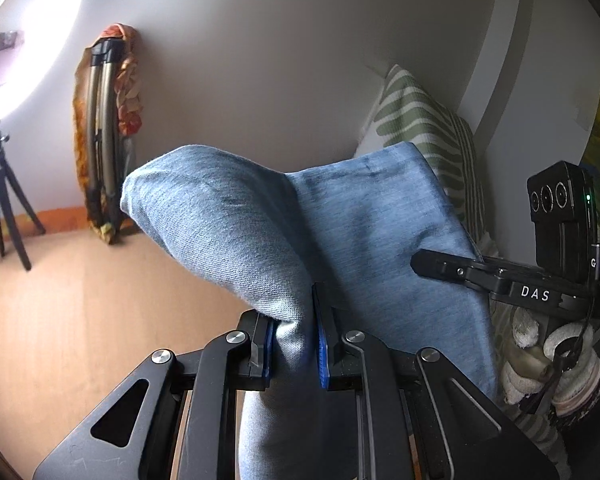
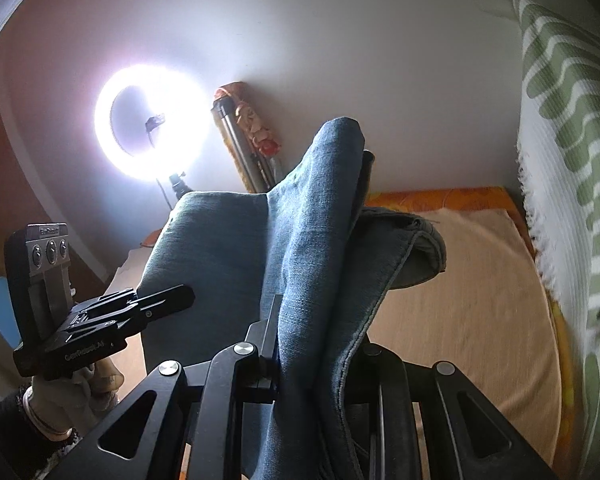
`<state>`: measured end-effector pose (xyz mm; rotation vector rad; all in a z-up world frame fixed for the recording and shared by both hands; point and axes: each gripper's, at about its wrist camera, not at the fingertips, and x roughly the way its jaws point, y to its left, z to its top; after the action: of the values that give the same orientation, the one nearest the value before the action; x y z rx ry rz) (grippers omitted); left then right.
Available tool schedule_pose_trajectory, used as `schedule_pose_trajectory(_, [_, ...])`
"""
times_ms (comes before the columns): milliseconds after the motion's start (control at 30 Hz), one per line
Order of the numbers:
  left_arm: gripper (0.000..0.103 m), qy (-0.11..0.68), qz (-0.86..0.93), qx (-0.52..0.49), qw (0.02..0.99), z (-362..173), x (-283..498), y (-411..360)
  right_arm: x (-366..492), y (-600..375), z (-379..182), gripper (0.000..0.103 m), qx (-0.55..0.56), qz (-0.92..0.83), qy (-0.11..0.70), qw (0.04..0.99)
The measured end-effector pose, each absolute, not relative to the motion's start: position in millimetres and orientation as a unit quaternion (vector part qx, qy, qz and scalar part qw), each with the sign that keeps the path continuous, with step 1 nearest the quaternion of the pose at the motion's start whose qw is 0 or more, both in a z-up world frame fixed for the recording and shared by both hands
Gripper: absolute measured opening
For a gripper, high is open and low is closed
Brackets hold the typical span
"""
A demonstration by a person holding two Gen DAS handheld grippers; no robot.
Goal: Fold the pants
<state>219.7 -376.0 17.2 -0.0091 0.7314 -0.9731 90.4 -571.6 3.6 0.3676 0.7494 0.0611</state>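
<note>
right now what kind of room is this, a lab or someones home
Most likely a home bedroom set up for filming: a green-and-white patterned pillow beside an orange-tan bed sheet, and a lit ring light on a small tripod against the plain wall.

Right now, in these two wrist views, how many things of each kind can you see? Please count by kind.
Grippers: 2, left gripper and right gripper, jaws of both shut on the jeans
Jeans: 1
Ring light: 1
Black tripod: 1
Green striped pillow: 1
Total: 6
</note>
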Motion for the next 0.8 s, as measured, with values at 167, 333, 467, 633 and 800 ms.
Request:
schedule_pose_trajectory(167, [0.014, 0.350, -0.449, -0.006, 0.822, 9.9, 262.8, -384.7, 137.6, -583.9, -3.9, 0.018, 0.173, 0.030, 0.372, 0.911])
schedule_pose_trajectory(333, [0.014, 0.353, -0.438, -0.004, 0.827, 3.2, 297.4, -392.0, 182.6, -594.4, -16.5, 0.018, 0.178, 0.033, 0.375, 0.909])
schedule_pose_trajectory(467, [0.014, 0.359, -0.429, -0.002, 0.829, -6.0, 323.1, -402.4, 213.2, -601.4, -27.8, 0.018, 0.178, 0.032, 0.377, 0.908])
schedule_pose_trajectory(633, [0.014, 0.363, -0.422, 0.005, 0.831, -21.4, 348.9, -422.2, 248.3, -614.5, -45.4, 0.018, 0.165, 0.020, 0.387, 0.907])
schedule_pose_trajectory(800, [0.014, 0.371, -0.416, 0.013, 0.830, -42.5, 370.6, -442.1, 273.6, -637.3, -69.8, 0.018, 0.169, 0.004, 0.395, 0.903])
